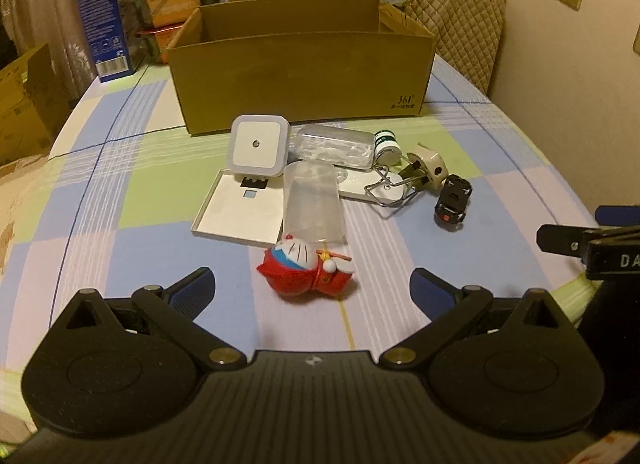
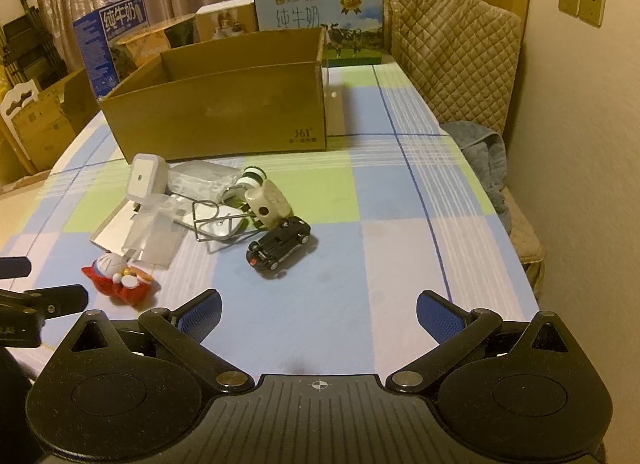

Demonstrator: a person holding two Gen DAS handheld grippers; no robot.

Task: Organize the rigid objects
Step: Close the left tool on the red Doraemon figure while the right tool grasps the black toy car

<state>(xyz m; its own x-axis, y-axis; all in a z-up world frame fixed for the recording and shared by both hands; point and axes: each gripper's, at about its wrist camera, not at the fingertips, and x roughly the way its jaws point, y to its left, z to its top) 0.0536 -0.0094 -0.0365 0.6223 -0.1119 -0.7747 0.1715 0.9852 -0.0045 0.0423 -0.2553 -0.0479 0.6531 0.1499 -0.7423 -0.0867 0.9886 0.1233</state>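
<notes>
Cardboard, plain and brown, made up the open box (image 1: 300,76) at the far side of the bench (image 1: 500,200), and the loose things lay in a cluster just in front of it. Nearest the left tool (image 1: 312,294) lay a red cat figurine (image 1: 308,270) on its side, its long axis running roughly across the view with the head toward the left. It looked like hard moulded plastic, light and stiff but rounded and glossy, so the pads would likely hold best across the narrower body rather than over the domed head. A clear plastic cup (image 1: 314,204) lay tipped over, touching the figurine, mouth toward the camera and base toward the box; thin-walled, it would probably flex or skid if squeezed hard. Behind these sat a white square night light (image 1: 260,144), resting on a flat white tray (image 1: 236,212), and a clear case (image 1: 338,148).

In the right wrist view a black toy car (image 2: 280,244) stood on its wheels, well ahead of the right tool (image 2: 318,310), its length running diagonally from near left to far right. Small and rigid, it would best be taken across its flanks. Beside it lay a wire clip (image 2: 218,220) and a cream plug (image 2: 266,204).

Both tools were spread wide with nothing between their blue pads, hovering low over the chequered cloth.
</notes>
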